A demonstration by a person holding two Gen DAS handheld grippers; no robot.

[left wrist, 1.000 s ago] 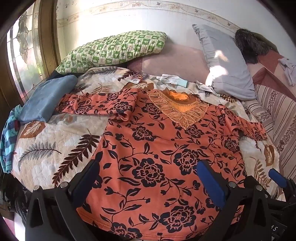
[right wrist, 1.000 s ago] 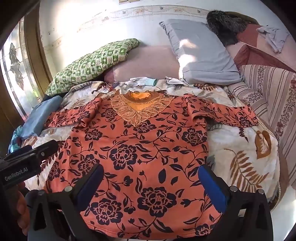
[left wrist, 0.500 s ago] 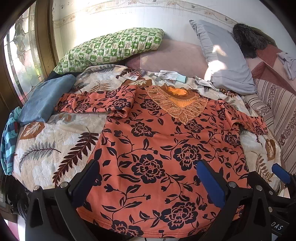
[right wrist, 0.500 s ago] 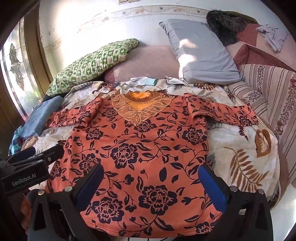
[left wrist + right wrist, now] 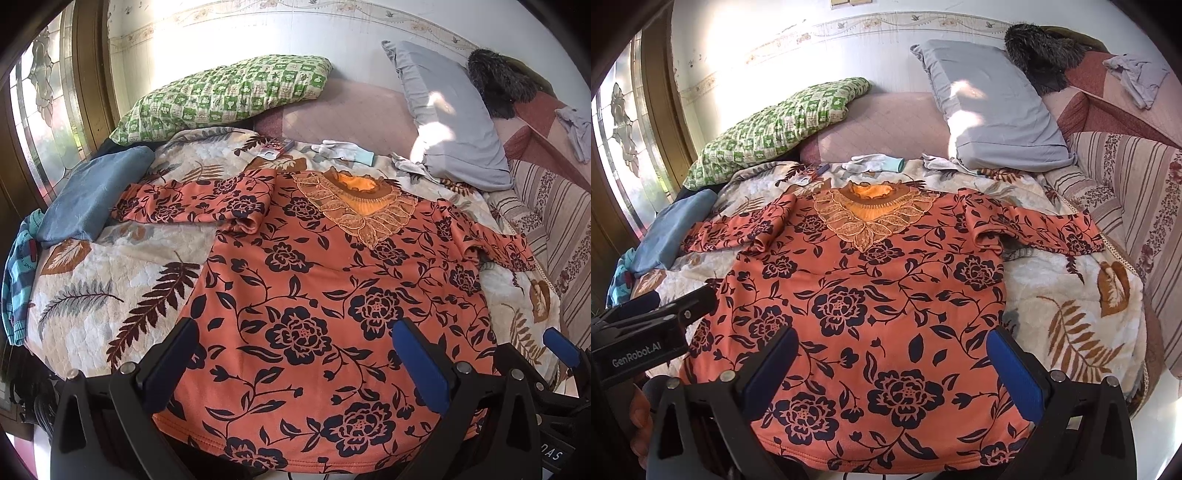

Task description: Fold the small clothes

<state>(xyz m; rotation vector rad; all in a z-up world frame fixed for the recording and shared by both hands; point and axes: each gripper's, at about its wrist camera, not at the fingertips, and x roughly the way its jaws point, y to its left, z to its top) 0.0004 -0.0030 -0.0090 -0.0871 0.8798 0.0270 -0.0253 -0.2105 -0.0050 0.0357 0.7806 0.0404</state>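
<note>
An orange top with dark flowers (image 5: 332, 295) lies flat on the bed, front up, lace collar away from me, both sleeves spread out. It also shows in the right wrist view (image 5: 871, 295). My left gripper (image 5: 295, 350) is open and empty, held above the hem's left part. My right gripper (image 5: 894, 354) is open and empty above the hem's right part. The left gripper's body (image 5: 646, 332) shows at the left of the right wrist view.
A leaf-print quilt (image 5: 92, 295) covers the bed. A green checked pillow (image 5: 229, 92) and a grey pillow (image 5: 450, 114) lie at the head. Folded blue cloth (image 5: 92, 192) lies left of the top. White gloves (image 5: 343, 149) lie beyond the collar. A striped blanket (image 5: 1126, 192) is at right.
Both grippers have drawn back and risen slightly, so more of the hem shows. The top has not moved. Both jaws stay open.
</note>
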